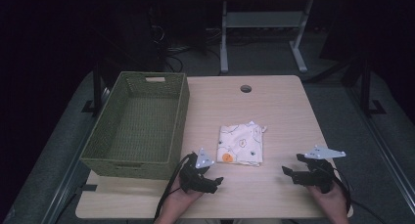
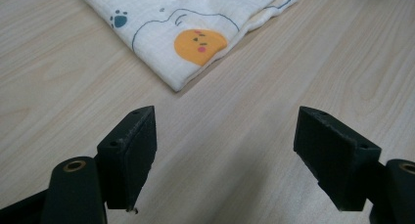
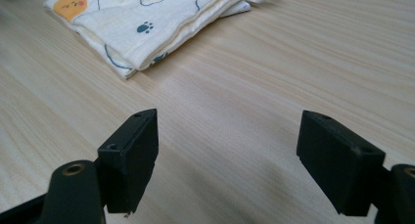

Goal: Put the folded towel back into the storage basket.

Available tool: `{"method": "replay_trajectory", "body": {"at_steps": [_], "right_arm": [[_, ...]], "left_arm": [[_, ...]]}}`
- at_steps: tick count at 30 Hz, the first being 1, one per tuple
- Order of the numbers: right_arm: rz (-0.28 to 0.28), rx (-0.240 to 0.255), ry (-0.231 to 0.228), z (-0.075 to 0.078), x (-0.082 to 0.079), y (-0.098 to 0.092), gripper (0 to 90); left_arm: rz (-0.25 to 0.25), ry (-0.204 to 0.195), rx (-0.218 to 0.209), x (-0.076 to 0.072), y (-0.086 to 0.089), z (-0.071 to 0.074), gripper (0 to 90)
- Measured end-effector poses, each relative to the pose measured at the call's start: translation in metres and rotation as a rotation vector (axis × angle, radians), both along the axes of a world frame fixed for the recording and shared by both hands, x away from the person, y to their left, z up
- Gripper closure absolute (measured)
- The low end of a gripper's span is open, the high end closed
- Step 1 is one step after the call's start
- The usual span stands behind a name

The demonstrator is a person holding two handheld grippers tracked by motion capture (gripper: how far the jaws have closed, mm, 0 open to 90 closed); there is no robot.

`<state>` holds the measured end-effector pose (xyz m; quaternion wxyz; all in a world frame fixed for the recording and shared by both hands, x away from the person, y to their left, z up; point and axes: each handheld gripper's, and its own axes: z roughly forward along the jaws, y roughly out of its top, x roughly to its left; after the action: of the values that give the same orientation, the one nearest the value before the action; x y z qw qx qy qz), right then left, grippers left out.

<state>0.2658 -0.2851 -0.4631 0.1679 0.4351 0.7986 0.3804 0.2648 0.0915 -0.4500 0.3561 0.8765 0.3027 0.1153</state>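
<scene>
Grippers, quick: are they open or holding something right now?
Left gripper: open, holding nothing; the folded cloth lies just ahead.
Right gripper: open, holding nothing.

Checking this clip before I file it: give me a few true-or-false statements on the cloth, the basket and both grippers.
1. The folded cloth lies on the table, outside the basket. True.
2. The left gripper is clamped on the cloth. False: its jaws stand open, short of the cloth's corner.
3. The right gripper is open with nothing between its jaws. True.
4. The basket holds a second cloth. False: nothing lies in it.
</scene>
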Motion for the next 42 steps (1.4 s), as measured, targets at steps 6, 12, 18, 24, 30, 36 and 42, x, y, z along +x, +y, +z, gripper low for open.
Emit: {"method": "replay_trajectory", "body": {"at_steps": [6, 12, 18, 24, 30, 36, 42], "right_arm": [[-0.008, 0.015, 0.000, 0.001, 0.000, -0.002, 22.9], [-0.017, 0.018, -0.006, 0.003, -0.002, -0.003, 22.9], [-0.016, 0.019, 0.000, 0.002, -0.001, -0.002, 22.9], [-0.018, 0.021, -0.002, 0.002, -0.001, -0.003, 22.9], [-0.020, 0.027, -0.003, 0.002, -0.001, -0.004, 22.9], [-0.018, 0.029, -0.003, 0.002, -0.001, -0.003, 22.9], [-0.017, 0.033, -0.006, 0.002, 0.000, -0.004, 22.9]], "left_arm": [[-0.012, -0.006, -0.004, 0.005, -0.006, 0.005, 24.0], [-0.026, -0.006, 0.012, 0.015, -0.019, 0.009, 24.1], [-0.053, 0.007, 0.035, 0.027, -0.033, 0.016, 24.0], [-0.054, 0.018, 0.058, 0.045, -0.043, 0.025, 24.0], [-0.054, 0.048, 0.078, 0.063, -0.053, 0.030, 24.0], [-0.051, 0.067, 0.110, 0.079, -0.064, 0.033, 24.1], [-0.040, 0.091, 0.129, 0.096, -0.073, 0.035, 24.7]]}}
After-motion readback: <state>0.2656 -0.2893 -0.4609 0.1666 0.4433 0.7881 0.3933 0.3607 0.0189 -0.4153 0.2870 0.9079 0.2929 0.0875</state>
